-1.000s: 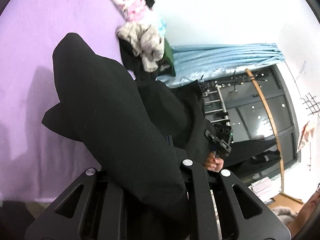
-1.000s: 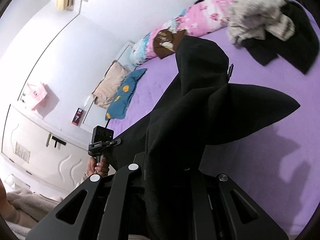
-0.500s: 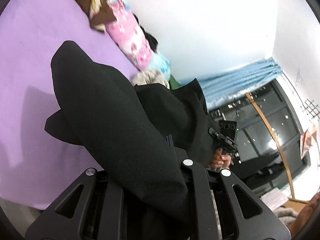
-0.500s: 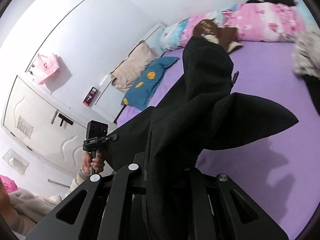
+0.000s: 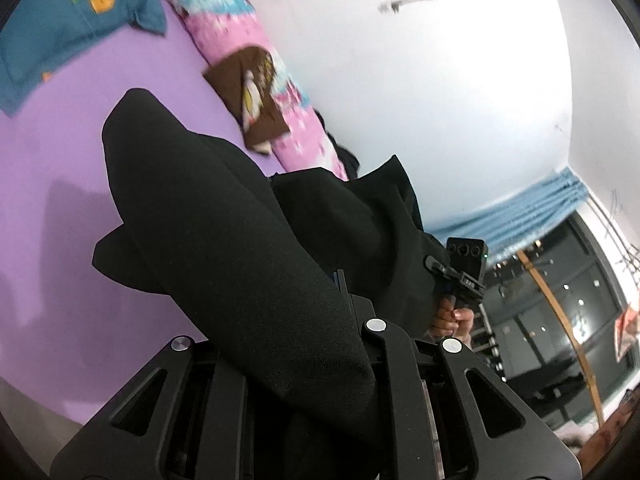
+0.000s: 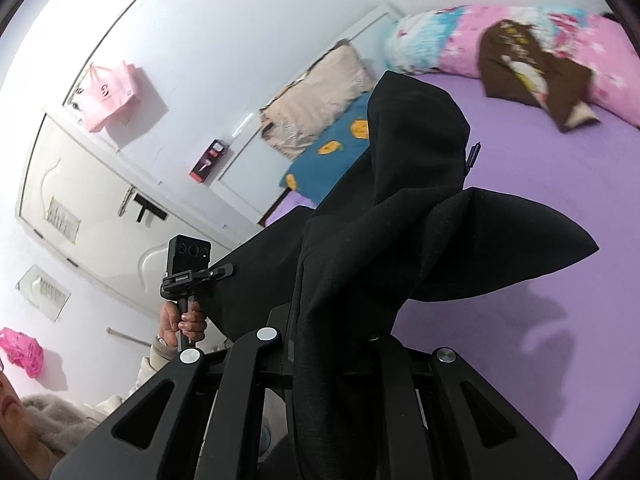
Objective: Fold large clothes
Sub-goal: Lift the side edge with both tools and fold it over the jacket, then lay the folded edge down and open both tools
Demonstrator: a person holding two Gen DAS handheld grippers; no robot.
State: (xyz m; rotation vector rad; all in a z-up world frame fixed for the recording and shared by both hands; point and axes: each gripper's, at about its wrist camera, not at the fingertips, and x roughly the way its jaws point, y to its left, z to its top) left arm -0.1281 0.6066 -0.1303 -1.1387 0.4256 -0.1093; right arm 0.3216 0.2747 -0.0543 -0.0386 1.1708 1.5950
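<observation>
1. Both my hands have swung across the bed since a second ago: the grey heap of clothes has left my left view, and the blue pillow with orange patches now sits at 10 o'clock there.
2. My left gripper is clenched on a fold of the large black heavy-cloth garment; my right gripper is clenched on another part of it. The cloth hangs between them, lifted above the sheet, with a zip pull at 1 o'clock in my right view.
3. I judge this the carrying and spreading step: no fold is laid yet.
4. Next I would need to stretch the cloth taut between both hands and lower it flat on bare sheet, keeping both grips firm so neither edge slips.
5. Below lies a purple bed sheet. A pink floral rolled quilt runs along its far edge at 12 o'clock, with a brown printed garment resting on it.
6. Beyond: white walls, a dark window with a blue curtain at 3 o'clock, and a white door at 9 o'clock in the right view.
</observation>
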